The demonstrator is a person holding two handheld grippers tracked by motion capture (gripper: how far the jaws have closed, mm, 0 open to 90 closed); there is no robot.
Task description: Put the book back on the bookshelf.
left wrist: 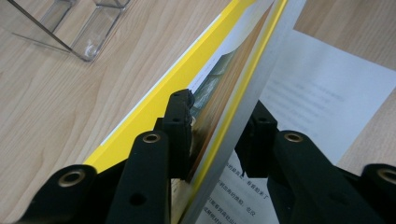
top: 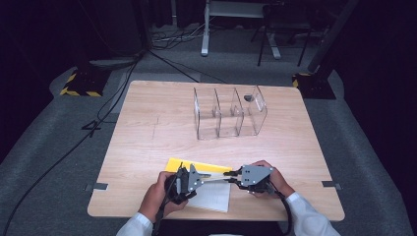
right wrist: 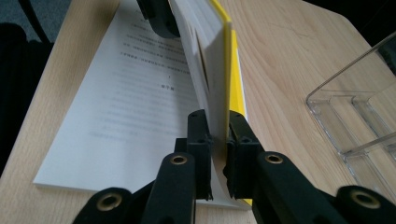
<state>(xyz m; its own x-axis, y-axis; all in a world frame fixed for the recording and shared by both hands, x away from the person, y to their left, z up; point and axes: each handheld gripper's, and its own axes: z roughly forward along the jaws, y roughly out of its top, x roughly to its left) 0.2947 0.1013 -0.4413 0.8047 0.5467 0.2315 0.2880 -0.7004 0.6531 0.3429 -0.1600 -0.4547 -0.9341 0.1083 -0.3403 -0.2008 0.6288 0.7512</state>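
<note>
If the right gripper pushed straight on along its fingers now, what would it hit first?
Probably the left gripper, which clamps the far end of the same yellow-covered booklet that the right gripper holds, though the depth is unclear.

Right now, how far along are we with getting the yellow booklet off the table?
Done: both ends are gripped. The left hand-held gripper and the right hand-held gripper are shut on the yellow booklet. In hand: the booklet stands on edge above the printed sheets lying flat on the table. Left: probably carrying it to the clear file holder, whose slots look empty of paper.
</note>
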